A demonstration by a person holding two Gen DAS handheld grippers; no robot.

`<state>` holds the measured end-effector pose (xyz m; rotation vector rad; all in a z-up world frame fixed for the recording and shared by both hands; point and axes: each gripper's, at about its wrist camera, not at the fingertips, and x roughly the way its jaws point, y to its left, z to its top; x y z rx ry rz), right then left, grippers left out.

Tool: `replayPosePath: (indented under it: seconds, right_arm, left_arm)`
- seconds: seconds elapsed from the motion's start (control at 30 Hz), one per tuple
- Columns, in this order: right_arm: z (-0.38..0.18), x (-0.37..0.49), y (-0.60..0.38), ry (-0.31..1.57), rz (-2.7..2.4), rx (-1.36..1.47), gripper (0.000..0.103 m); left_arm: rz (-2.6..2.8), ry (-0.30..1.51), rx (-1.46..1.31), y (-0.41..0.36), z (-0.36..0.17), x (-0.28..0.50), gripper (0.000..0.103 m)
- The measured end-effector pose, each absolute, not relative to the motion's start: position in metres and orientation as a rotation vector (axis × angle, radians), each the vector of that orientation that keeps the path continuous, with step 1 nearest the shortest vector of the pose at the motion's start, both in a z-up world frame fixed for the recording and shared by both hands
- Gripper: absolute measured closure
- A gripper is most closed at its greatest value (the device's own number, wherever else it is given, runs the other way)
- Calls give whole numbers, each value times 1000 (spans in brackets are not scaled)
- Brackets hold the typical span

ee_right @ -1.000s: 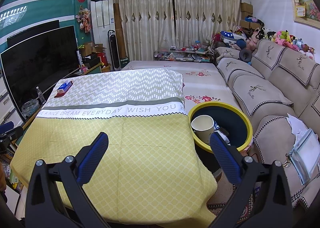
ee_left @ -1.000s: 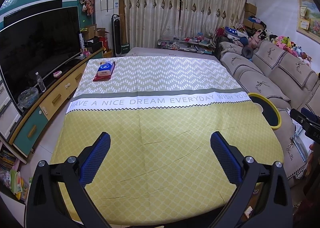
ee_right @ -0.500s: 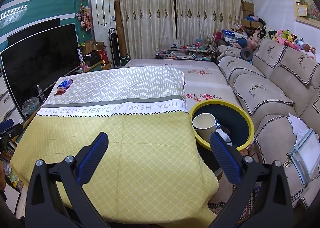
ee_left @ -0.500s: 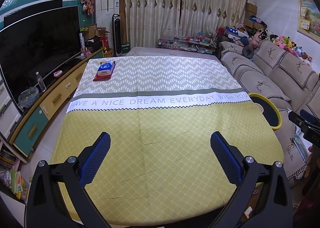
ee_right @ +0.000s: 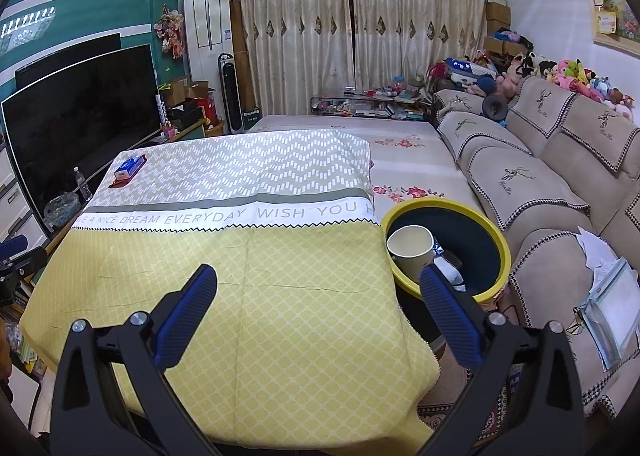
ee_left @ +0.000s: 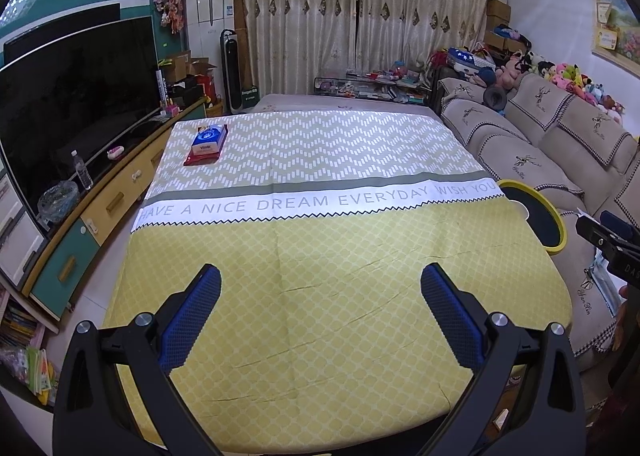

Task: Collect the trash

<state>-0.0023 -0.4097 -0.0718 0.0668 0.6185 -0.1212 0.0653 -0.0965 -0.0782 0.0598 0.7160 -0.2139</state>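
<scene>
Both your left gripper [ee_left: 320, 284] and right gripper [ee_right: 318, 284] hold jaws apart, empty; the white paper cup [ee_right: 411, 248] lies inside the yellow-rimmed round bin [ee_right: 496, 240], just right of your right jaws

— Any writing to read here?

— Yes, on the tablecloth [ee_left: 320, 160]: a white band [ee_left: 320, 204] across it says "HAVE A NICE DREAM EVERYDAY WISH YOU" in grey capitals. From the right wrist the line is cut short at both ends.

— Anything else?

— The blue tissue pack [ee_left: 206, 142], toward eleven o'clock on the table, carries a brand word too small to make out. The sofa covers [ee_left: 520, 172] have a small script under their embroidery, and the tower fan [ee_left: 234, 72] a label low on its base; both are illegible.
</scene>
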Motion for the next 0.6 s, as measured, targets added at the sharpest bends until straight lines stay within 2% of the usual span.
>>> replayPosePath:
  seconds: [0.27, 0.43, 0.6]
  right_arm:
    - [-75, -1, -409, 624, -116, 66, 6]
    - [-75, 14, -410, 638, -95, 67, 6]
    - [-77, 60, -401, 676, -45, 44, 6]
  left_arm:
    - [-329, 712, -35, -91, -78, 72, 5]
    - [-271, 670, 22, -94, -69, 88, 5]
    - [-202, 804, 9, -86, -91, 153, 5]
